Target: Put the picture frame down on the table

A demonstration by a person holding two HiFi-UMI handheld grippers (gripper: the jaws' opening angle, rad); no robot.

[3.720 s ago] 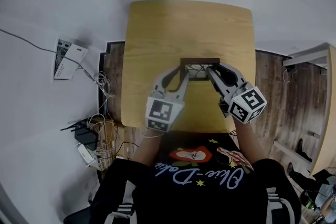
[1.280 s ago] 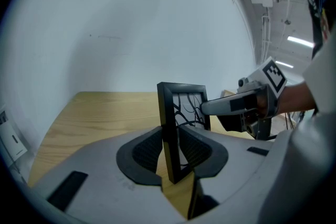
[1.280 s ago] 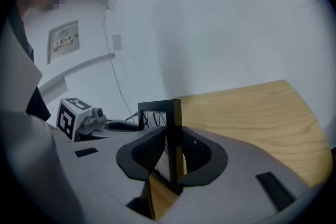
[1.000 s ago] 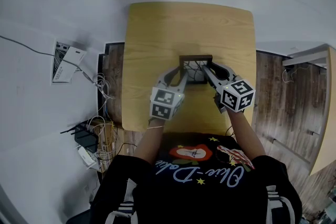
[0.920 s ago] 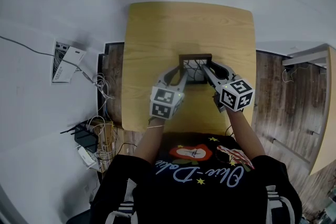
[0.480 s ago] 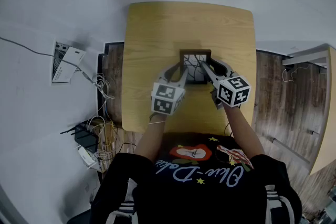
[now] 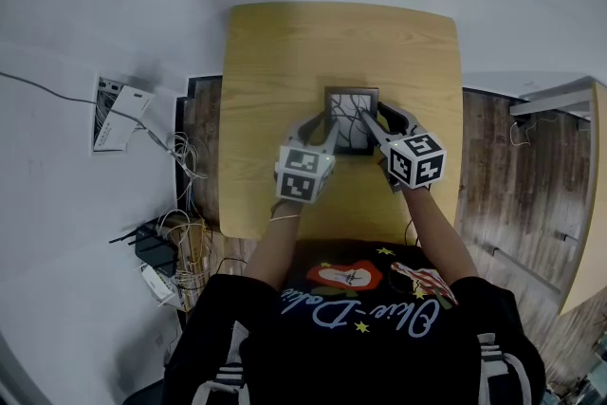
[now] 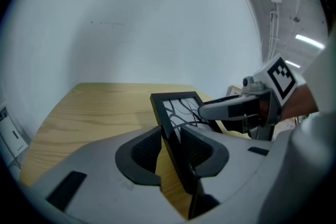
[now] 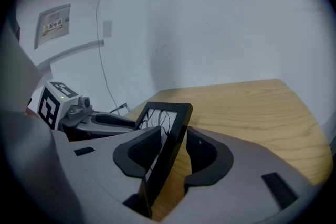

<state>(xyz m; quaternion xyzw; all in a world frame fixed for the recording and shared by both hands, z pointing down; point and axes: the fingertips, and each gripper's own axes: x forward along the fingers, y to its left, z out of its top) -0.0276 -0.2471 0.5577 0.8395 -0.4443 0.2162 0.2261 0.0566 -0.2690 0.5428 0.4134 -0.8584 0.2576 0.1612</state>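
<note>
Black picture frame (image 7: pixel 351 120) | head view: over wooden table (image 7: pixel 285 52) | gripper views: tilted

Picture frame (image 7: pixel 351 120) over table (image 7: pixel 285 43) middle

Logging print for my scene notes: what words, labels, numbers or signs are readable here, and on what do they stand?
No text reads clearly.
Shirt: white cursive script, upside down, too uncertain to quote.
Wall sign: red print, too blurred.
Picture frame: black line drawing, no words.
Cubes on the left tool and right tool: square markers, no letters; both tools' jaws have just been opening, frame between them.
</note>
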